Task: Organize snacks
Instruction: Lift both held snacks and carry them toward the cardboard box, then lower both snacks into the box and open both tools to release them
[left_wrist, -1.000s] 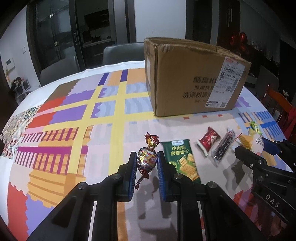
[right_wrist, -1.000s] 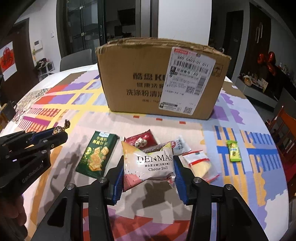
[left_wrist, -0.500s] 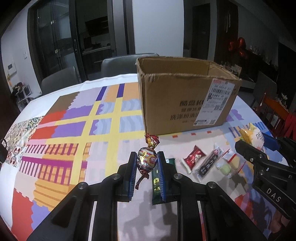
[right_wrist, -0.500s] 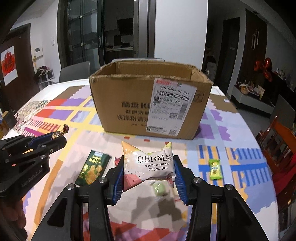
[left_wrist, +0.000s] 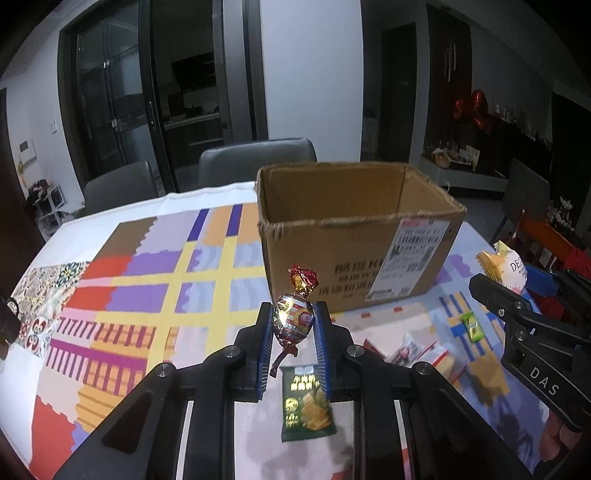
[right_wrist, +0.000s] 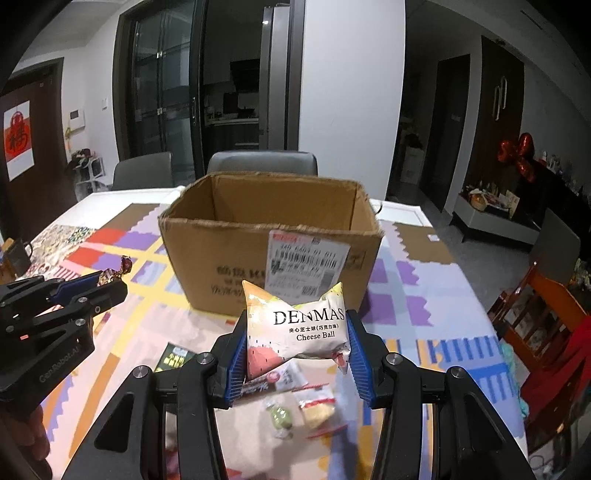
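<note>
My left gripper (left_wrist: 293, 323) is shut on a foil-wrapped candy (left_wrist: 293, 321) with red twisted ends, held above the table. My right gripper (right_wrist: 295, 341) is shut on a white Cheese Ball packet (right_wrist: 297, 328), also lifted. An open cardboard box (left_wrist: 354, 236) stands ahead of both; its inside (right_wrist: 280, 206) looks empty as far as I can see. A green cracker packet (left_wrist: 306, 406) lies on the tablecloth below the left gripper. Several small snacks (right_wrist: 314, 404) lie below the right gripper. The right gripper with its packet (left_wrist: 511, 271) shows at the left view's right edge.
A colourful patterned tablecloth (left_wrist: 147, 288) covers the table. Grey chairs (left_wrist: 258, 162) stand behind the box. A small green candy (left_wrist: 471, 326) lies right of the box. A dark mug (right_wrist: 18, 254) sits at the table's left edge. An orange chair (right_wrist: 543, 317) stands at the right.
Both grippers have risen with their snacks. The box's open top has come into view, and the snacks on the table have dropped lower in both views.
</note>
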